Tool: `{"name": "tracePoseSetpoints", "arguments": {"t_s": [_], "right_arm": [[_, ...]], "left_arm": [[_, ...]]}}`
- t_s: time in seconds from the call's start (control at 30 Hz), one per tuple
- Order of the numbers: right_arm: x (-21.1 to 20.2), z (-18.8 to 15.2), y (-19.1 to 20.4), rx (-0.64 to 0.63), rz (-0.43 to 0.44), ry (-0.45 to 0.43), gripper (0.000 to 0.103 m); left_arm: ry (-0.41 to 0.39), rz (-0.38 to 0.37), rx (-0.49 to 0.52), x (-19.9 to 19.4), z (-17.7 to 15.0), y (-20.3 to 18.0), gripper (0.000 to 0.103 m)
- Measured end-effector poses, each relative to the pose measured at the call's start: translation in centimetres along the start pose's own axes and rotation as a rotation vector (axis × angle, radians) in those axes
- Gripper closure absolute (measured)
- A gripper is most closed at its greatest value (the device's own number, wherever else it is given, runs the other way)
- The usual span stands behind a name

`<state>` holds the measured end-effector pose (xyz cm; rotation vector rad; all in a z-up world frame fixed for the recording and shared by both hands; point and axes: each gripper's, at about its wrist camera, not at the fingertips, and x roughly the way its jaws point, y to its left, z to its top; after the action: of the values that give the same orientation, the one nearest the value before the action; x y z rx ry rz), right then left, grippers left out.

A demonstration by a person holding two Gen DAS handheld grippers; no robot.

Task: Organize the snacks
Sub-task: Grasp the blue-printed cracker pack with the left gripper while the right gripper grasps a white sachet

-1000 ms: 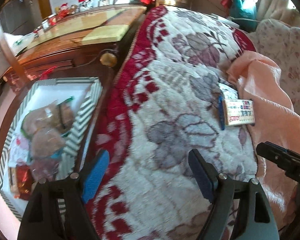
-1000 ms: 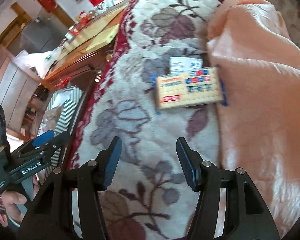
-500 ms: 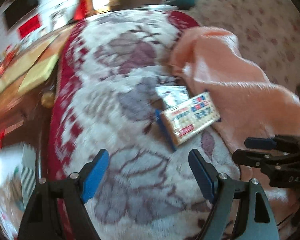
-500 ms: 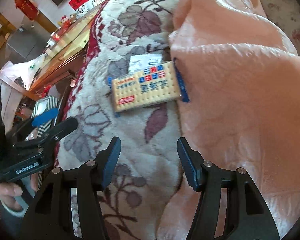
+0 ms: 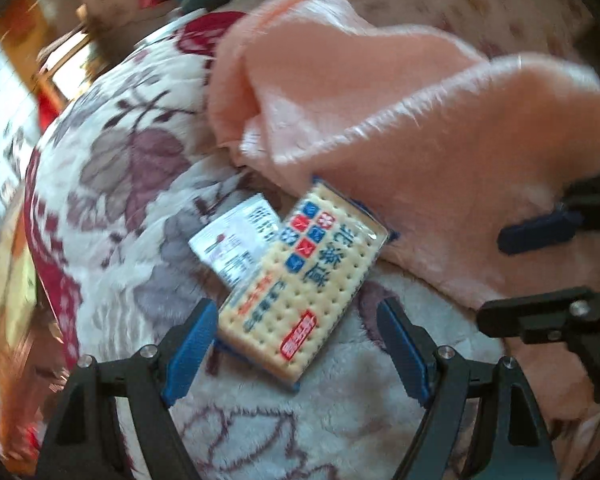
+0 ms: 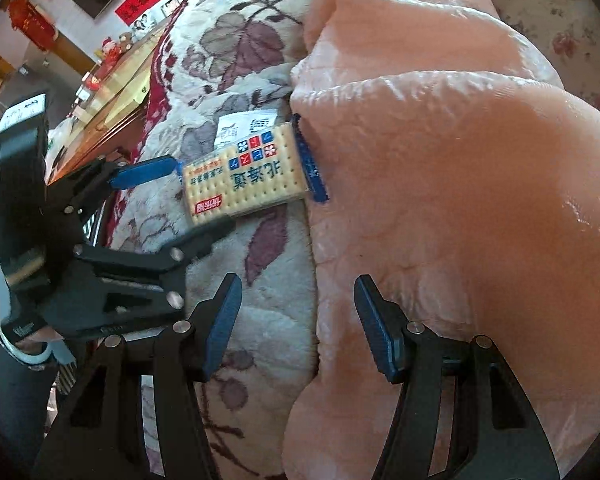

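On the flowered blanket (image 5: 132, 208), against the pink blanket (image 5: 400, 128), lies the cracker pack (image 5: 304, 292). Left gripper (image 5: 296, 340) stands wide around its near end; lower squarely, then close. Right gripper (image 6: 298, 320) waits wide, empty.

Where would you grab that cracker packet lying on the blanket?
Across its two long edges, near the end away from the peach blanket. The cracker packet lies flat, a slim rectangle, with that end already between the left gripper's open jaws. Its far end tucks against the folds.
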<state>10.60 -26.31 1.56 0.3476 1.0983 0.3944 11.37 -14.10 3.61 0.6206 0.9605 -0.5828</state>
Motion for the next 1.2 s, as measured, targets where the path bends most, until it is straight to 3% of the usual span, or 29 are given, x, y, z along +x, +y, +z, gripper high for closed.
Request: {"name": "tracePoseSetpoints", "arguments": {"t_s": [0.1,0.27,0.43,0.53,0.83,0.93,1.2], "right_arm": [[0.2,-0.1,0.1,-0.005,-0.003,0.003,0.044],[0.0,0.1,-0.1,0.013,0.005,-0.002,0.044],[-0.1,0.1,-0.1,0.01,0.006,-0.002,0.044],[0.0,0.1,0.2,-0.002,0.006,0.002,0.044],[2.1,2.9,3.4,-0.06,0.008,-0.022,0.044],[3.5,4.8,5.0,-0.083,-0.008,-0.045,0.044],[9.4,9.4,7.9,-0.119,-0.12,0.008,0.044]], "left_arm": [[0.023,0.045,0.054,1.3,0.6,-0.8,0.02],[0.047,0.049,0.039,2.6,1.5,-0.6,0.02],[0.024,0.012,-0.042,2.1,0.9,0.6,0.034],[0.009,-0.034,-0.181,1.0,-0.3,2.9,0.044],[0.044,0.007,-0.573,-1.9,-6.7,8.6,0.045],[0.058,0.076,-0.642,-3.1,-9.1,9.3,0.046],[0.091,0.106,-0.761,-3.6,-12.8,9.9,0.045]]}}
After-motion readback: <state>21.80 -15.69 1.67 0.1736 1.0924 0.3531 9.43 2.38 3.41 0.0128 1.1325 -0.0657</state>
